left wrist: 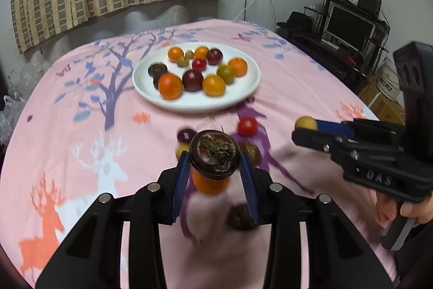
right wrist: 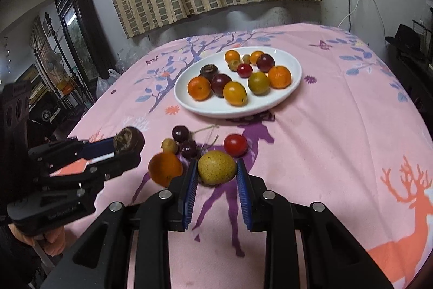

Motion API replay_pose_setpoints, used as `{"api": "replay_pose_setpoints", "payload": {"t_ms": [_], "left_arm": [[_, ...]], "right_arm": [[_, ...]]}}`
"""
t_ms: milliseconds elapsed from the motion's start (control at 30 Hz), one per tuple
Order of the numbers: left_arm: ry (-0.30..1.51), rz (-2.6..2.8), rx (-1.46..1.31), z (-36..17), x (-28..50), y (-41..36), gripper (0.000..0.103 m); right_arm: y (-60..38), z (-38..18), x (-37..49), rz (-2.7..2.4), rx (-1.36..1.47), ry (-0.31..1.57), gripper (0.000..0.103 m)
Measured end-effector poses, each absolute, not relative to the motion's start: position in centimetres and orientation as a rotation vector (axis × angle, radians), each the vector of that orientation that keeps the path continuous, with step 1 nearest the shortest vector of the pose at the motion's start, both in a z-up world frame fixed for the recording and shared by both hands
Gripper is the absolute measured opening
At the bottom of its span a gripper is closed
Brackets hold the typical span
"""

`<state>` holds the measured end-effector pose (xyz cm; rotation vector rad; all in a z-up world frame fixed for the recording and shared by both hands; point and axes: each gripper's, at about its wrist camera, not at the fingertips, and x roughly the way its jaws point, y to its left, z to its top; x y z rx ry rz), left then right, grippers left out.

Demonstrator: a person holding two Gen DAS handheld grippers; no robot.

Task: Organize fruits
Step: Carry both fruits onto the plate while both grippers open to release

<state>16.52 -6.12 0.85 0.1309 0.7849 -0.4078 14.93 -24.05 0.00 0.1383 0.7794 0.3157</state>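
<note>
A white plate holds several oranges, plums and small green and red fruits. My left gripper is shut on a dark brown round fruit, held above the pink cloth. My right gripper is shut on a yellow-green fruit. Loose on the cloth lie an orange, a red tomato, dark cherries and a small yellow fruit.
The pink tablecloth with deer and tree prints covers a round table. Another dark fruit lies under my left gripper. A monitor and shelves stand at the right; a cabinet stands at the left. Curtains hang behind.
</note>
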Motion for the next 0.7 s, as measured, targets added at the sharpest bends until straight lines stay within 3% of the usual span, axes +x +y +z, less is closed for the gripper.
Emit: {"api": "replay_pose_setpoints", "payload": {"t_ms": [233,567,600,633,700], "left_arm": [[0.802,-0.379,0.09,1.9,23.8,-6.9,0.037],[0.855,-0.32,0.032,0.3,32.3,-8.5,0.037],[0.866,-0.308,0.028,0.0,32.9,-8.7,0.039],[0.876,-0.287,0.023,-0.1,33.2,-8.7,0.045],[0.878,-0.269,-0.003,-0.1,33.3,-8.5,0.056]], "right_arm": [[-23.3,1.2,21.2,0.293,0.101,0.757,0.029],[-24.2,-1.7,29.1,0.228,0.175,0.814,0.029],[-24.5,-1.9,29.4,0.215,0.191,0.805,0.038],[-24.7,-2.0,29.6,0.209,0.207,0.804,0.054],[-25.0,-2.2,29.5,0.2,0.226,0.803,0.054]]}}
